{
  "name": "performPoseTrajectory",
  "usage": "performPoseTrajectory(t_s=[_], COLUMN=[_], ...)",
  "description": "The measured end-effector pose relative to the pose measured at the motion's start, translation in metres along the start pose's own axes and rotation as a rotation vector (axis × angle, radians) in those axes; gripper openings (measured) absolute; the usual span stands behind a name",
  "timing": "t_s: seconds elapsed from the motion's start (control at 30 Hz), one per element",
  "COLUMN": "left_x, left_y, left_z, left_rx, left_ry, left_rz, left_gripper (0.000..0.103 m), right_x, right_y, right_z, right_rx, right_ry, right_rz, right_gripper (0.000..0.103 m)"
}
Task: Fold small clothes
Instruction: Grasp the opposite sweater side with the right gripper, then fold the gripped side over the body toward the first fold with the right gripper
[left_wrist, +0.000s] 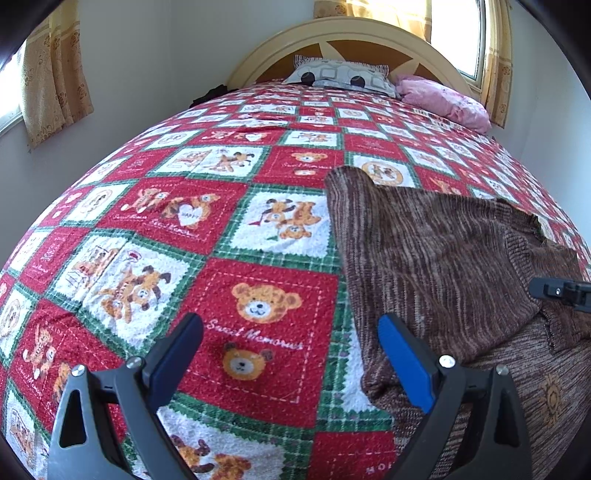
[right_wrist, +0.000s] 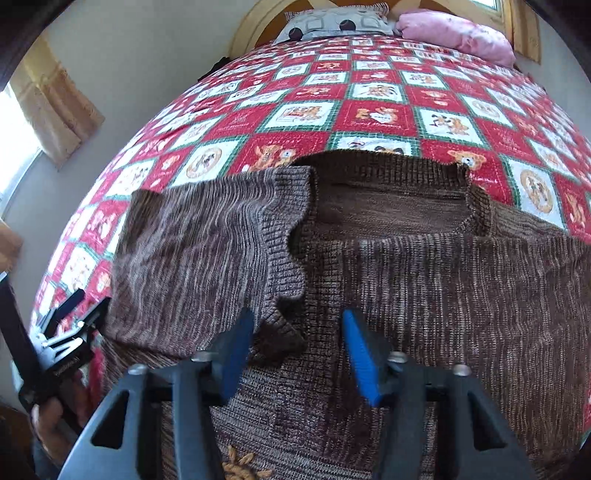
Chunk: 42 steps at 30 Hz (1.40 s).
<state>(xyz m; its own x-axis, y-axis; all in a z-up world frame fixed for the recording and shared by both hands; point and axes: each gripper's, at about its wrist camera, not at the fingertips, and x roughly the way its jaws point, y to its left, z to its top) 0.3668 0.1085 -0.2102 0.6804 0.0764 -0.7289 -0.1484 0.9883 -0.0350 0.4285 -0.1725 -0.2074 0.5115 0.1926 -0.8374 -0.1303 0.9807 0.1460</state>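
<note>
A brown knit sweater (right_wrist: 424, 295) lies flat on the bed, neck opening toward the headboard. One sleeve (right_wrist: 207, 251) is folded in across the body, and its ribbed cuff (right_wrist: 284, 332) rests between my right gripper's (right_wrist: 297, 354) blue pads (right_wrist: 360, 358). The pads stand apart and do not press on it. In the left wrist view my left gripper (left_wrist: 290, 339) is open over the bare bedspread, just left of the sweater's edge (left_wrist: 443, 258). The right gripper's tip (left_wrist: 557, 293) shows at that view's right edge. The left gripper (right_wrist: 70, 321), held by a hand (right_wrist: 55, 417), appears at the far left of the right wrist view.
A red, white and green teddy-bear bedspread (left_wrist: 221, 229) covers the whole bed. A grey pillow (left_wrist: 340, 75) and a pink pillow (left_wrist: 443, 99) lie against the arched headboard (left_wrist: 351, 29). Walls and curtained windows (left_wrist: 55, 74) close in on the left and at the far right.
</note>
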Motion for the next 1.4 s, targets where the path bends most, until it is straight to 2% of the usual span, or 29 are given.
performPoseTrajectory(t_s=[0.03,0.17,0.33,0.57,0.6,0.67,0.7,0.73,0.77,0.8,0.83,0.87,0.9,0.93,1.2,1.3,1.4], left_x=[0.0,-0.001,-0.003,0.0,0.0,0.0,-0.001,-0.001,-0.001,-0.001,-0.001,-0.002,-0.003,-0.003,-0.008,-0.006,-0.006], left_y=[0.001,0.004,0.004,0.005,0.006,0.006,0.007,0.008,0.008,0.008,0.009,0.009,0.011,0.012,0.011,0.006,-0.001], left_z=[0.0,0.0,0.0,0.001,0.001,0.001,0.0,0.0,0.0,0.0,0.0,0.0,0.0,0.0,0.0,0.0,0.0], left_rx=[-0.001,-0.018,-0.02,-0.027,-0.027,-0.028,-0.028,-0.029,-0.031,-0.033,-0.038,-0.044,-0.052,-0.058,-0.058,-0.031,0.001], left_ry=[0.001,-0.001,-0.006,-0.006,-0.006,-0.007,-0.007,-0.007,-0.008,-0.01,-0.014,-0.016,-0.018,-0.018,-0.042,-0.032,-0.027], left_rz=[0.0,-0.013,-0.022,-0.032,-0.034,-0.036,-0.038,-0.039,-0.041,-0.043,-0.047,-0.052,-0.058,-0.062,-0.093,-0.101,-0.107], left_gripper=[0.098,0.098,0.098,0.098,0.098,0.098,0.098,0.098,0.098,0.098,0.098,0.098,0.098,0.098,0.098,0.098,0.101], right_x=[0.0,-0.018,-0.053,-0.031,-0.026,-0.018,-0.015,-0.01,-0.008,-0.006,-0.004,-0.005,-0.007,-0.01,-0.069,-0.074,-0.059], right_y=[0.004,0.019,0.031,0.006,0.005,0.005,0.005,0.006,0.007,0.009,0.012,0.013,0.013,0.013,0.014,0.007,-0.007], right_z=[0.0,0.005,0.002,0.006,0.005,0.002,0.0,-0.002,-0.004,-0.005,-0.006,-0.007,-0.007,-0.007,-0.007,-0.015,-0.028], right_rx=[-0.014,-0.065,-0.136,-0.03,-0.024,-0.017,-0.015,-0.014,-0.016,-0.026,-0.045,-0.055,-0.06,-0.064,-0.136,-0.145,-0.143], right_ry=[-0.013,-0.07,-0.146,-0.068,-0.057,-0.034,-0.023,-0.009,-0.012,-0.014,-0.02,-0.026,-0.037,-0.042,-0.156,-0.146,-0.101], right_rz=[-0.021,0.01,-0.066,0.001,-0.002,0.02,0.024,0.02,0.016,0.0,-0.043,-0.056,-0.06,-0.057,-0.091,-0.113,-0.151], right_gripper=[0.001,0.001,0.001,0.003,0.007,0.031,0.057,0.065,0.065,0.059,0.03,0.016,0.007,0.003,0.002,0.002,0.002])
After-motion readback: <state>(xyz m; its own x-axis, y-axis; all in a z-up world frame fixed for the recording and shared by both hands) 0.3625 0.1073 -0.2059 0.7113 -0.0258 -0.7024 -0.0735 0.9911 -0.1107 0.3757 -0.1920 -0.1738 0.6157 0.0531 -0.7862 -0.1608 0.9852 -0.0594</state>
